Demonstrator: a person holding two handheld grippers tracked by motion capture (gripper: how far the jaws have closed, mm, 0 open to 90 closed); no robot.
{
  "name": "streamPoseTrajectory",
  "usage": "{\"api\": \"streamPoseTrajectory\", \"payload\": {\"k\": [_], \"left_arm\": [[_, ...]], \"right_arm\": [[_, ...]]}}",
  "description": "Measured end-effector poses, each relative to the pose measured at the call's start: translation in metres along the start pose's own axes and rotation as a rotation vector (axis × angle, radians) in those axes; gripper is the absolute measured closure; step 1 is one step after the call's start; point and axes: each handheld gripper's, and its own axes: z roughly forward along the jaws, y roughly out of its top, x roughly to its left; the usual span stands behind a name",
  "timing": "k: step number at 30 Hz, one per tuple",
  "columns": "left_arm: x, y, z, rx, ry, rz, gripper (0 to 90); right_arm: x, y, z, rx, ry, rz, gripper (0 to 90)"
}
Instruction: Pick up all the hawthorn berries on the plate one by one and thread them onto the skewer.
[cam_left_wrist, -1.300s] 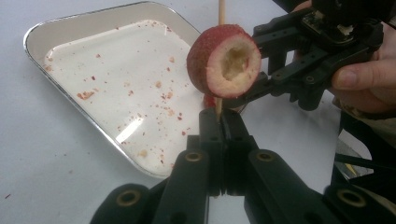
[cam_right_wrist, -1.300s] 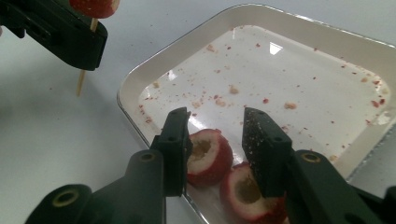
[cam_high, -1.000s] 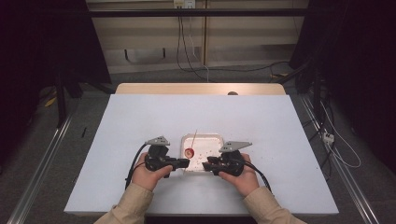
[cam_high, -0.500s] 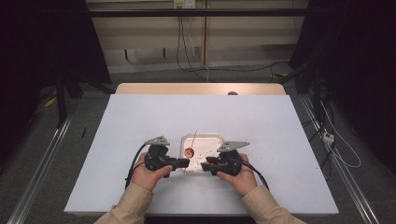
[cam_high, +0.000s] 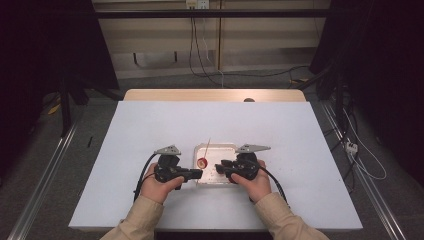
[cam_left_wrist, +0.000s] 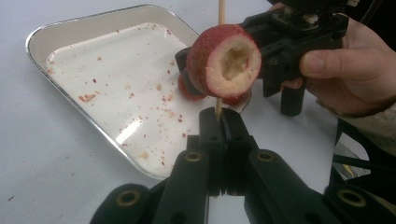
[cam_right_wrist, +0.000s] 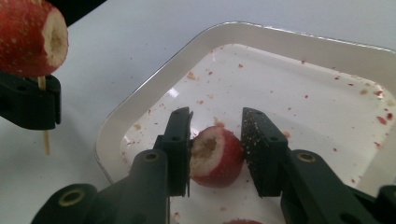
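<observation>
A: Start near the person. What do the tongs hold?

B: The left gripper (cam_left_wrist: 219, 122) has its jaws pinched tight on a thin wooden skewer (cam_left_wrist: 221, 10), held upright at the near left corner of the white tray (cam_high: 224, 147). One cored red fruit (cam_left_wrist: 224, 60) is threaded on the stick, hollow end toward the camera, raised above the tray floor.

A: And the other hand?

B: The right gripper (cam_right_wrist: 215, 136) stands partly closed around a second cored fruit (cam_right_wrist: 217, 156). Its left pad touches the fruit's cut face; the right pad looks just short of the skin, though I cannot tell for sure. That fruit sits low over the tray floor at the near side.

A: What's in the tray itself?

B: Red and pale crumbs scattered over the white floor, and the top of one more red piece (cam_right_wrist: 240, 221) at the bottom edge of the right gripper view. The far half holds crumbs alone.

A: Room to move?

B: The tray sits near the front edge of the pale blue table (cam_high: 150, 125), between the two hands. To the left, right and far side the tabletop is bare. Beyond its far edge a wooden strip shows, then cables on the floor.

A: The count?

B: Two grippers, one skewer, one tray, two cored fruits in plain sight, plus that partly seen piece.
</observation>
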Motion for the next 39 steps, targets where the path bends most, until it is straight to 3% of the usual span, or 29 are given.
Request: {"api": "streamPoseTrajectory", "payload": {"k": [3,5,8,12,21,27,30,33,37,39], "left_arm": [[0.0,0.0,0.0,0.002,0.0,0.002,89.2],[0.0,0.0,0.0,0.002,0.001,0.003,89.3],[-0.001,0.0,-0.001,0.003,-0.001,0.003,89.2],[0.0,0.0,-0.001,-0.004,0.001,0.001,89.2],[0.0,0.0,-0.002,-0.003,0.003,0.002,89.2],[-0.001,0.001,-0.002,-0.003,0.004,0.002,89.2],[0.0,0.0,-0.002,0.005,-0.001,-0.001,89.2],[-0.001,0.0,-0.001,0.012,-0.002,0.002,89.3],[-0.004,-0.001,0.004,0.036,-0.015,0.004,89.2],[-0.006,-0.002,0.007,0.053,-0.029,0.007,89.3]], "right_arm": [[0.001,0.0,0.003,0.006,-0.003,-0.002,61.8],[0.0,0.0,0.002,0.002,-0.006,0.0,52.8],[-0.002,0.002,-0.004,0.0,-0.018,0.001,53.4],[-0.007,0.003,-0.011,-0.029,-0.021,0.024,56.0],[0.0,-0.004,-0.001,0.024,0.014,0.002,62.6],[0.0,-0.004,-0.001,0.035,0.046,0.011,72.3],[0.0,-0.004,-0.001,0.039,0.052,0.024,72.8],[-0.003,0.0,-0.008,-0.021,0.063,0.083,72.9],[-0.008,0.011,-0.025,-0.145,0.098,0.209,72.9],[-0.009,0.018,-0.033,-0.184,0.098,0.225,72.9]]}}
